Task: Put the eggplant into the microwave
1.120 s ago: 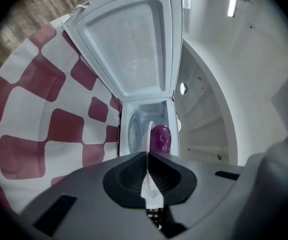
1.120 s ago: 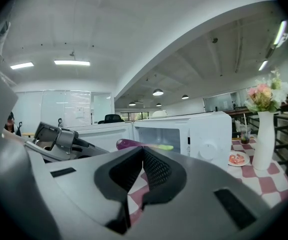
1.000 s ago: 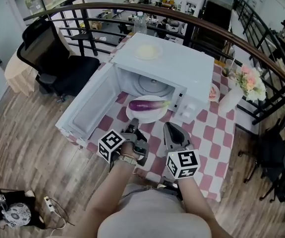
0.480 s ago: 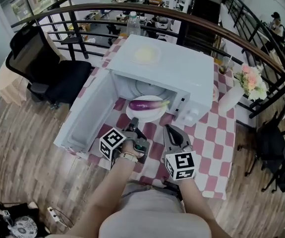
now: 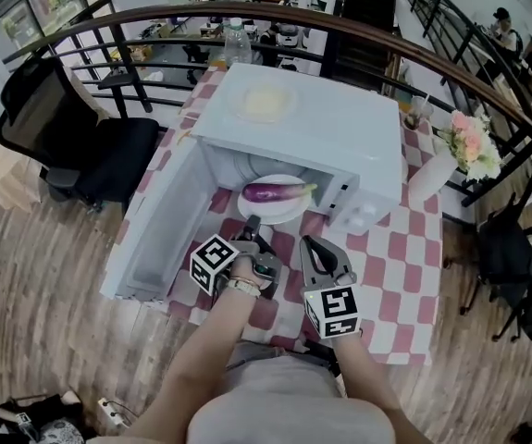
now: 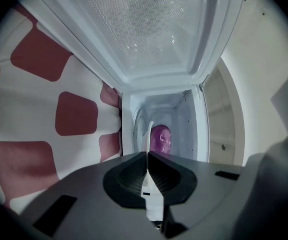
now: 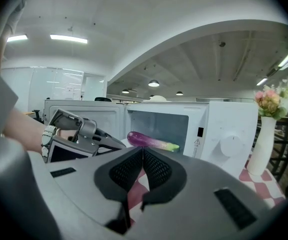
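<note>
Eggplant [image 5: 279, 191] lies lengthwise on a white plate [image 5: 267, 215] at the mouth of the microwave [image 5: 340, 137], about half under its front edge. It is not yet fully inside. Over the last second the plate has slid a little deeper toward the microwave's cavity. The left hand-held gripper [image 5: 252, 223] has followed it in, clenched on the plate's near rim; the rim shows as a thin white strip between its jaws. I judge this to be the push-in step, well along, with a short slide left before the door [image 5: 154, 229] can swing shut. That door hangs wide open at the microwave's left.

The right hand-held gripper [image 5: 310, 246] sits in front of the microwave over the checked worktop [image 5: 404, 257], jaws clenched together on nothing.

Inside the microwave only a pale turntable shows behind the plate. A white vase [image 5: 430, 181] of flowers stands at the microwave's right.
</note>
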Demonstrator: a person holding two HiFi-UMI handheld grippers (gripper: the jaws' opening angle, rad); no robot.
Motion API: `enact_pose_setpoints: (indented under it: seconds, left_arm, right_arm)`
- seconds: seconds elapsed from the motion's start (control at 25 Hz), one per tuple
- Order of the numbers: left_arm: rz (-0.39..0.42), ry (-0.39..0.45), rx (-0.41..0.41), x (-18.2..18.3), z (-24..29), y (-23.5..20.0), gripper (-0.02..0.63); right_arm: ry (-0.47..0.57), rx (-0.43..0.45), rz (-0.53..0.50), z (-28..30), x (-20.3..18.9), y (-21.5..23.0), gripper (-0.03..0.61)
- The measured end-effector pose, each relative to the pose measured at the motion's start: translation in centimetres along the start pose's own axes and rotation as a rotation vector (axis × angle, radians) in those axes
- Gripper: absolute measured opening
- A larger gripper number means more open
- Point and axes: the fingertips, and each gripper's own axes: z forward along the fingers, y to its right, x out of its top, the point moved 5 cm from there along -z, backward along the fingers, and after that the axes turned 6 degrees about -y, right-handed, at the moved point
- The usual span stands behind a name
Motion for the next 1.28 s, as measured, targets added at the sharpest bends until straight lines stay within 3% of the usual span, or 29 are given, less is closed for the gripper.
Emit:
enact_pose_setpoints:
  seconds: [0.92, 1.28]
  left_arm:
    - [-0.040, -0.087, 0.057, 2.8, 4.2, -2.5, 0.014]
    - [-0.059, -0.057, 0.049, 3.4, 5.6, -2.5, 0.012]
  right_arm:
    - [-0.074, -0.098, 0.097, 3.0, -2.5, -0.2, 0.025]
    - [-0.094, -0.113, 0.093, 3.1, -2.6, -0.2, 0.025]
